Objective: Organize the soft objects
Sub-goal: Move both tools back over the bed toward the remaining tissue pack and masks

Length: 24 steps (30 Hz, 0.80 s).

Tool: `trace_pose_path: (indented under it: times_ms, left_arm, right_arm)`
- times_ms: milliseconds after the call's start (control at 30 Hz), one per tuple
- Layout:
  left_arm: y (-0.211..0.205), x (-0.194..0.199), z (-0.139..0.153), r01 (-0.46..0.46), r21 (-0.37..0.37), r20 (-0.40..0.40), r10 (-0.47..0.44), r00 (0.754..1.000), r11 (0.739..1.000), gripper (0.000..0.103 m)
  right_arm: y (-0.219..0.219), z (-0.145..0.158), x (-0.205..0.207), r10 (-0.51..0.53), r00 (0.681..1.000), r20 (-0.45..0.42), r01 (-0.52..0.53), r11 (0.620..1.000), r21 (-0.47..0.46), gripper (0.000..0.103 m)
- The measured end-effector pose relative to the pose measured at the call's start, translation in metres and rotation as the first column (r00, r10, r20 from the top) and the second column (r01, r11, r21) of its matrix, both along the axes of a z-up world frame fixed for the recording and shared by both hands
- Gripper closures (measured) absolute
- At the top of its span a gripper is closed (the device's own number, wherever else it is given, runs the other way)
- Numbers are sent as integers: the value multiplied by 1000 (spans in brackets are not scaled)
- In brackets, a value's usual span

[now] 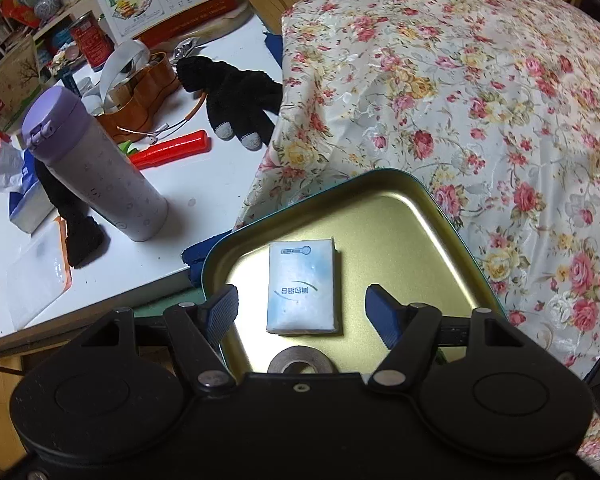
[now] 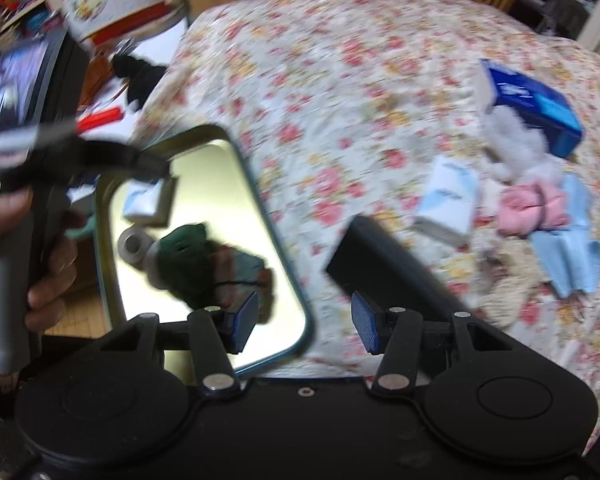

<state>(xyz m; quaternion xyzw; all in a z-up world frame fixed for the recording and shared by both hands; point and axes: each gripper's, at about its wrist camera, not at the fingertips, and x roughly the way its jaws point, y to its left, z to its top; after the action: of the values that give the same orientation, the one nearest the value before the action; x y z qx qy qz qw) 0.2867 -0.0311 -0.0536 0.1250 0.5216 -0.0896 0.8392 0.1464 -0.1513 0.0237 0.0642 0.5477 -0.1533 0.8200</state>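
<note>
Left wrist view: the left gripper (image 1: 302,308) hangs over a teal-rimmed metal tin (image 1: 384,216) with a gold interior. Its jaws stand apart with nothing gripped; the blue pads (image 1: 220,314) flank, without touching, a pale blue tissue pack (image 1: 303,286) lying flat on the tin floor. A roll of tape (image 1: 302,360) lies in the tin nearer the camera, partly hidden by the gripper body. The tin rests on a floral cloth (image 1: 460,100). To the left, a white table (image 1: 204,184) carries a lilac flask (image 1: 96,172), a black glove (image 1: 236,100) at the cloth's edge and a red tool (image 1: 172,152).

Right wrist view (motion-blurred): the right gripper (image 2: 305,322) has its jaws parted and empty, above the near corner of the tin (image 2: 284,264). Inside the tin lie the tissue pack (image 2: 142,202), the roll of tape (image 2: 134,246) and a dark green and brown bundle (image 2: 212,272) whose nature cannot be told. At left, a hand (image 2: 40,256) grips the grey handle of the left gripper. On the floral cloth (image 2: 340,80), well apart from the tin, lie a blue box (image 2: 536,104), white stuffing (image 2: 520,140), a pink cloth (image 2: 534,208), a light blue cloth (image 2: 572,252) and a second tissue pack (image 2: 448,200).
</note>
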Motion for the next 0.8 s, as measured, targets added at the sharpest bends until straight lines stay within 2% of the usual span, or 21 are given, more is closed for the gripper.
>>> trace_pose_path:
  times_ms: [167,300,533,700,733,800]
  left_arm:
    - [-16,-10,-5,57,39,5,-58,998,998,36]
    - [-31,-20,-5,110,53,12,-111,994,993,36]
    - [-61,-38,15,178,19,28,-178,984,984,36]
    - [-89,-53,39,247,-30,30,-246,969,969,35]
    - [-97,-56,43,261,-33,36,-260,965,965,34]
    - [-110,-62,51,289,-33,52,-287,957,957,21]
  right_arm:
    - [-50,18,-16,-99,994,39,100,995,-27,52]
    - [-96,23,-36,-199,978,59,202,978,-52,51]
    - [-168,12,-64,-364,929,65,369,925,-94,51]
    - [-203,4,-72,-431,899,80,437,897,-73,51]
    - [-208,4,-74,-443,892,87,449,891,-68,51]
    - [-217,3,-74,-461,882,99,468,882,-52,49]
